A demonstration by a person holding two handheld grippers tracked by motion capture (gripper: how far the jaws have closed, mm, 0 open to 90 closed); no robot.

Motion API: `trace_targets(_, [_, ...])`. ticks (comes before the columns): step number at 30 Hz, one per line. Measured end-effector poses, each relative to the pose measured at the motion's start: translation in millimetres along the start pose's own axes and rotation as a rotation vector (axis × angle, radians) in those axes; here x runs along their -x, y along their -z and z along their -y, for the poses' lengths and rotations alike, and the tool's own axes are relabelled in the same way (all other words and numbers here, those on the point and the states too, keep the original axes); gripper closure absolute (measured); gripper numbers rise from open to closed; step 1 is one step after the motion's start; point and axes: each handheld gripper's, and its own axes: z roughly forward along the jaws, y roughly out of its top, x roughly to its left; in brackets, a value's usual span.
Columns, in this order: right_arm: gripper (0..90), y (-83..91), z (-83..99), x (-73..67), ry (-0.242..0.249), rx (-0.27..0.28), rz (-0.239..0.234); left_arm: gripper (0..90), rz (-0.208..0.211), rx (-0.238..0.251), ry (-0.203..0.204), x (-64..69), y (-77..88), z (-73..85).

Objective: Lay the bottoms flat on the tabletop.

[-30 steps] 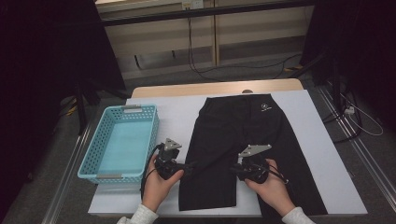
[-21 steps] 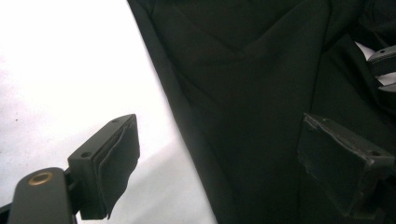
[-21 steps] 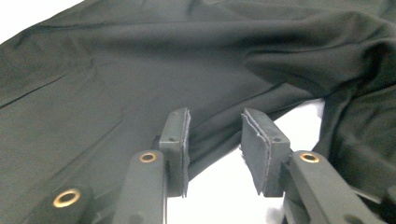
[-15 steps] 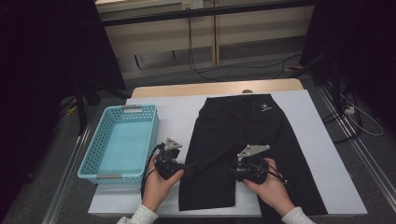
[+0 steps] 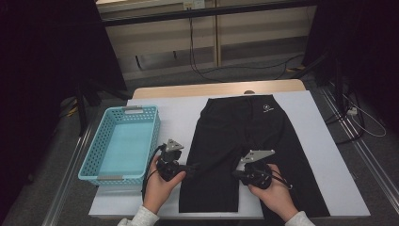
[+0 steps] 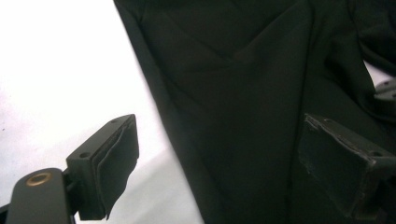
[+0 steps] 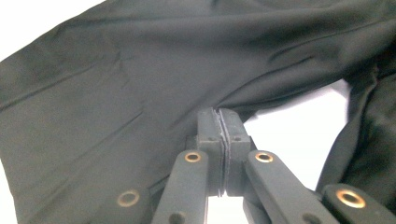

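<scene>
Where pads [image 7: 219,126] meet — shorts [image 7: 140,70] hem unseen

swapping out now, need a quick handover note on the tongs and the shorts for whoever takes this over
Left tongs: open, straddling the outer edge of the near leg of the black shorts.
Right tongs: just closed, shut on that leg's inner edge.
Shorts lie flat on the white table; blue basket beside them holds nothing.
Done: right grip.
Left: probably close the left tongs, then fold.
</scene>
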Motion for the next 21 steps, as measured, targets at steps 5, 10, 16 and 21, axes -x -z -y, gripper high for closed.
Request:
trace_targets(5, [89.9,4.8,5.2,-12.7,0.033,-0.012,-0.005,12.7,0.007,-0.004,-0.005,2.4,-1.2,0.4])
trace_targets(10, [89.8,7.5,8.7,-11.3,0.030,-0.016,-0.022,12.5,0.006,-0.015,-0.012,4.2,-1.8,0.6])
trace_targets(16, [80.7,13.9,8.4,-9.5,0.053,0.004,-0.005,12.4,-0.001,-0.035,-0.001,3.6,-3.5,2.7])
trace_targets(21, [65.4,17.7,5.5,-3.7,0.041,0.030,0.029,12.4,0.002,-0.026,0.009,2.2,-3.7,4.0])
